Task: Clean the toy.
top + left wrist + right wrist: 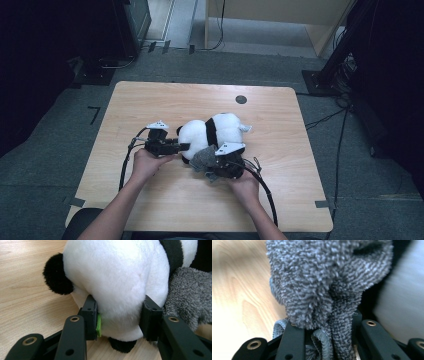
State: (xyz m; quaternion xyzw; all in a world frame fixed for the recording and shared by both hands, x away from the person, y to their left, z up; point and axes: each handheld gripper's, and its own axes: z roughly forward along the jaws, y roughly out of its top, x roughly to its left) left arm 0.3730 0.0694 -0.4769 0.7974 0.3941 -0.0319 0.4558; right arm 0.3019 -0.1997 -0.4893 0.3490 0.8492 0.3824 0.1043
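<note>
Worktop [150, 100]: light wood-grain board with rounded corners, standing on grey floor.
Round insert [241, 99]: dark disc set in the worktop surface near the far edge, right of centre.
Plush panda [212, 131]: lies on its side on the worktop, near the middle; white body, black band and ears.
Grey terry cloth [202, 158]: bunched on the worktop, touching the panda's near side.
Tape tabs [75, 201]: grey pieces at the near left and right edges.
</note>
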